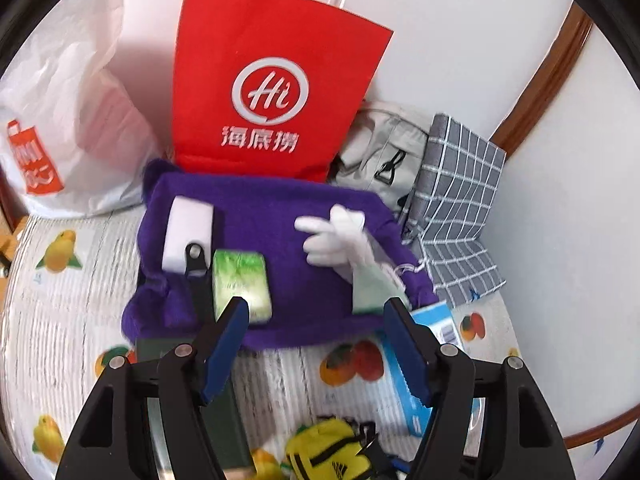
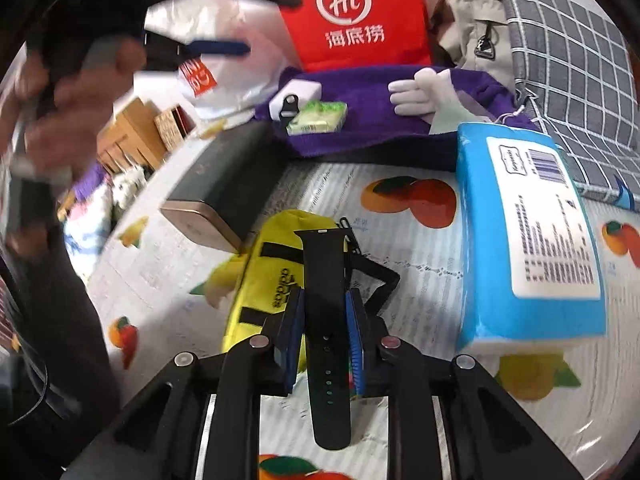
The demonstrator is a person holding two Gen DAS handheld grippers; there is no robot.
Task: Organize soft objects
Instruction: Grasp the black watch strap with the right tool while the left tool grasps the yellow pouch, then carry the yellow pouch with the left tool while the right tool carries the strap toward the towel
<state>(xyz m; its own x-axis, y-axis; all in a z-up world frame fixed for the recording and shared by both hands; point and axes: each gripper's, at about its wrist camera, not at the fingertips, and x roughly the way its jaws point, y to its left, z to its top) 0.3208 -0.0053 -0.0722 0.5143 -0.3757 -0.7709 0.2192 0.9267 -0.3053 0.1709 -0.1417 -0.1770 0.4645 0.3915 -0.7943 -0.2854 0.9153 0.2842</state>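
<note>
A purple plush cloth [image 1: 260, 216] lies on the fruit-print table cover, below a red paper bag [image 1: 272, 92]. On it rest a white sponge block [image 1: 186, 236], a short black strap [image 1: 198, 272], a green tissue pack [image 1: 240, 280] and a white glove [image 1: 336, 236]. My left gripper [image 1: 316, 312] is open and empty, hovering over the cloth's near edge. My right gripper [image 2: 324, 308] is shut on a black watch strap [image 2: 326, 320], held above a yellow pouch [image 2: 272, 272]. The cloth [image 2: 380, 120] also shows in the right wrist view, far ahead.
A blue tissue pack [image 2: 528, 240] lies right of the yellow pouch. A dark box [image 2: 228, 188] sits to the left. A grey checked bag [image 1: 456, 200], a beige bag [image 1: 384, 152] and a white plastic bag [image 1: 64, 120] line the back.
</note>
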